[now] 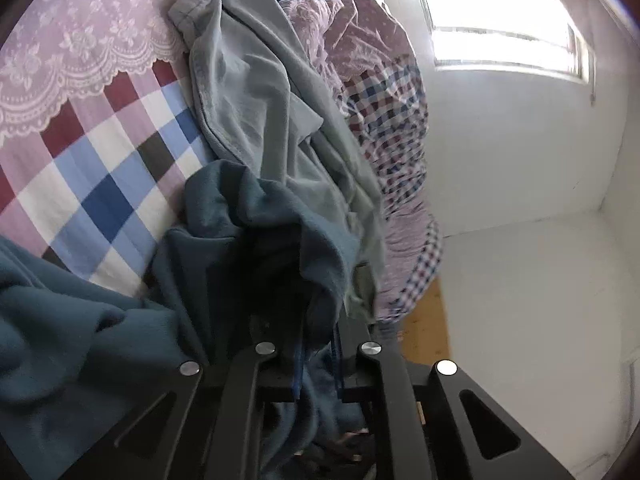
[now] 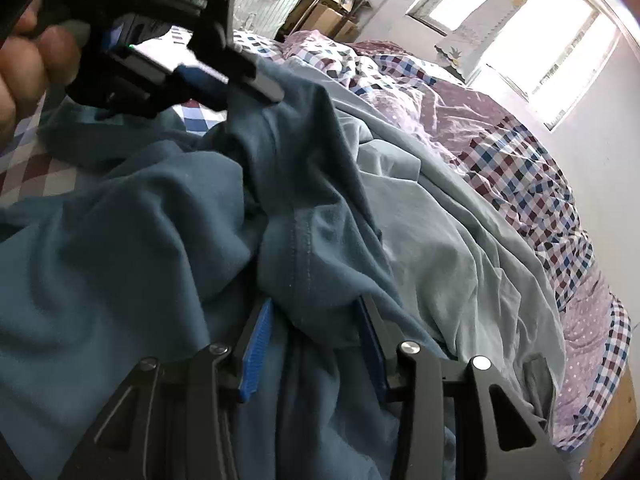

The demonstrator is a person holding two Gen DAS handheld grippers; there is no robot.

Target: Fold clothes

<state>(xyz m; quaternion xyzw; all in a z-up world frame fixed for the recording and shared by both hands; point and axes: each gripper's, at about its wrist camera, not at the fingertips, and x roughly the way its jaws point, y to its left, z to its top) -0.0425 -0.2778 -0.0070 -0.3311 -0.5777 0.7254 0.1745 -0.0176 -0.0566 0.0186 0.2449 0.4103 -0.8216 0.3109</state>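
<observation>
Across the whole bed spreads a checked sheet [image 1: 100,184] of white, blue, maroon and dark squares, smooth and flat where it lies bare, with a mauve lace throw [image 1: 76,40] ending in a scalloped edge laid over its far part. Along the bed's window side a quilt [image 2: 532,184] of finer check and dotted mauve is bunched into ridges. On the sheet lies a pale grey-green garment [image 1: 256,92], thin woven cloth, creased, with a stitched hem and a cuffed end. Nearest me is the dark teal garment [image 2: 132,232], thick, soft and fleecy, heaped in heavy rounded folds with a double-stitched seam running down one ridge. My left gripper [image 1: 316,344] is clamped on a bunched fold of that teal cloth, which spills over and hides its blue-lined fingers almost wholly; seen from my right wrist, a hand [image 2: 28,52] holds it and the cloth peaks up from its black bar. My right gripper [image 2: 316,320] has a rounded wad of the same teal cloth between its ribbed blue pads [image 2: 256,352], the jaws parted about it and pressing its sides.
</observation>
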